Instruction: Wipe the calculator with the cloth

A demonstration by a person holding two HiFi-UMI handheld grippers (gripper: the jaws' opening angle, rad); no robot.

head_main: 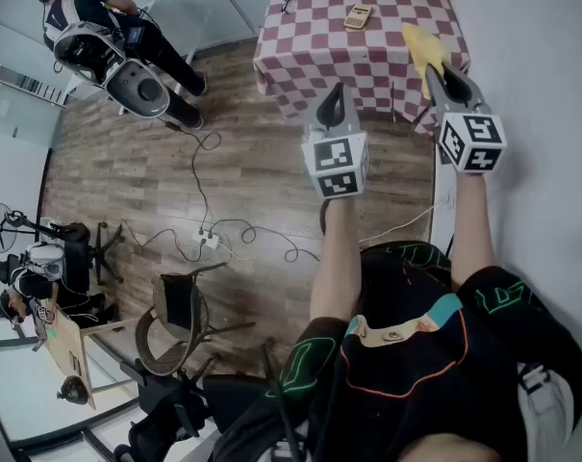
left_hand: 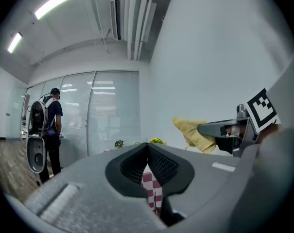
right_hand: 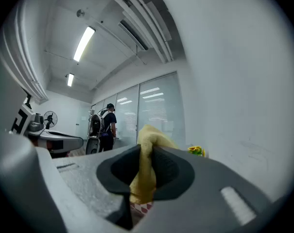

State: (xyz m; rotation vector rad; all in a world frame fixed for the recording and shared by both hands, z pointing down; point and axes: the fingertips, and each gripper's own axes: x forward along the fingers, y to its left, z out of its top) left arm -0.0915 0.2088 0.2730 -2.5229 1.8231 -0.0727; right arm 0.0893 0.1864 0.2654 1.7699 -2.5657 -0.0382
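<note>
right gripper (head_main: 444, 75) pinches the yellow cloth (head_main: 420, 46); left gripper (head_main: 336, 94) pressed together, nothing between its jaws. calculator (head_main: 358, 16) lies on the checkered table (head_main: 300, 46), well apart from both grippers — cloth in hand, wiping not yet begun — approach and wipe remain

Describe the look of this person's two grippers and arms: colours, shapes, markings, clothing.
The left gripper and right gripper are both grey and taper to a beak, with black textured pads inside. Each carries a white cube printed with black square markers. The person wears a black short-sleeved shirt with green and orange line patterns.
</note>
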